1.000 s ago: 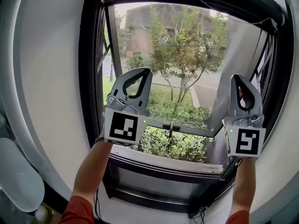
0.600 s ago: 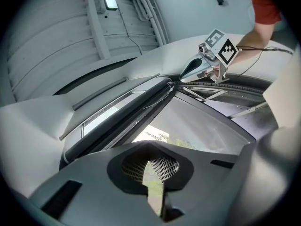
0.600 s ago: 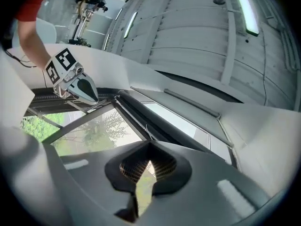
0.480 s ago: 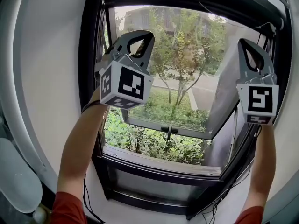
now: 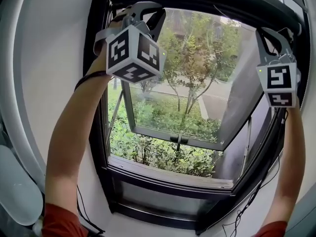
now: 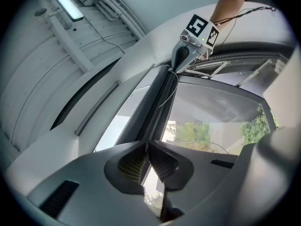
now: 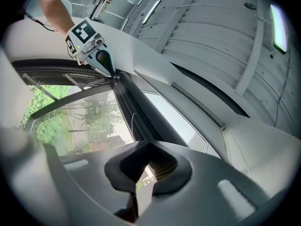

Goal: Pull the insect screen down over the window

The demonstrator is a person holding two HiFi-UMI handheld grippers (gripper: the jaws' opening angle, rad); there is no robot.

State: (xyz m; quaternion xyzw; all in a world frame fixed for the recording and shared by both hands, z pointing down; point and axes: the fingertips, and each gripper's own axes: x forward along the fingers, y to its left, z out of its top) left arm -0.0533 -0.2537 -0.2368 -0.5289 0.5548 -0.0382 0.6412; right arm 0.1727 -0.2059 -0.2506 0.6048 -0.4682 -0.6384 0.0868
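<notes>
The insect screen's dark top bar point(image 5: 212, 1) runs along the head of the window, with no mesh over the opening. My left gripper point(image 5: 149, 6) is raised to the bar's left end, jaws shut, tips at the bar. My right gripper point(image 5: 270, 31) is up at the bar's right end, also shut. In the left gripper view the pads point(image 6: 134, 164) meet in front of the bar point(image 6: 157, 102), and the right gripper point(image 6: 176, 68) touches its far end. The right gripper view shows the bar point(image 7: 134, 107) running to the left gripper point(image 7: 113, 73). Whether either pair pinches anything is hidden.
The glass sash point(image 5: 197, 83) is swung outward, with shrubs and a tree beyond. A dark sill point(image 5: 168, 171) lies below and thin cables point(image 5: 247, 201) hang at the lower right. A thin cord point(image 6: 170, 86) dangles from the bar. White wall flanks the frame.
Both grippers rose from about sill height to the top of the window, the left one ending at the upper left corner. Both arms are now stretched upward.
</notes>
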